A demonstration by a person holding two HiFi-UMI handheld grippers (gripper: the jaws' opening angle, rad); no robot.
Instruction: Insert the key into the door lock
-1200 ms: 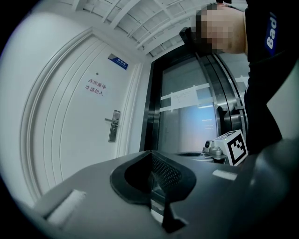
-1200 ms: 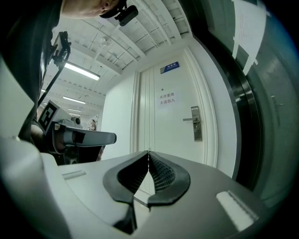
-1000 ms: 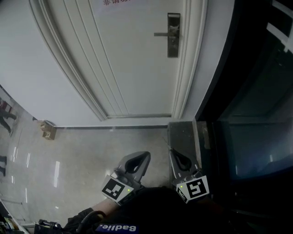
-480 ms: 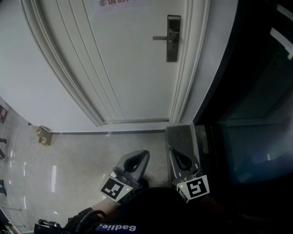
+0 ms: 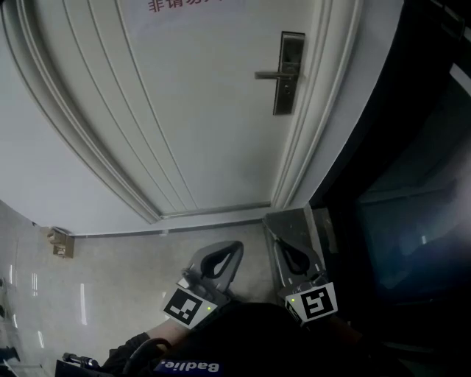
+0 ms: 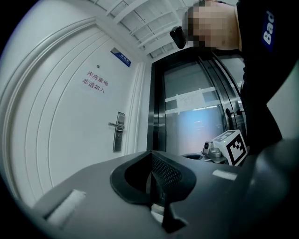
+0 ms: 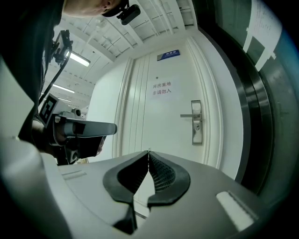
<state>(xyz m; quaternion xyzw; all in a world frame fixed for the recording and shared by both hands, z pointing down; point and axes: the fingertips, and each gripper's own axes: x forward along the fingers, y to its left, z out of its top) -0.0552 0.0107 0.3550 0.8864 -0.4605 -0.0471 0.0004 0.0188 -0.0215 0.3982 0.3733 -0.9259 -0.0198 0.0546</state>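
Facing door lock [image 5: 289,74] — well beyond jaws

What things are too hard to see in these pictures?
- Key: no view shows it plainly. The speck at the right gripper tips is too small to name.
- Keyhole: in the head view, too small to find on the lock.
- Sign: in the head view, cut off by the top edge.

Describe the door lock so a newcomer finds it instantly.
Start at the large white panelled door filling the head view. Near its right edge sits a tall grey metal lock plate. It is the door's only metal fitting, with a lever handle pointing left.
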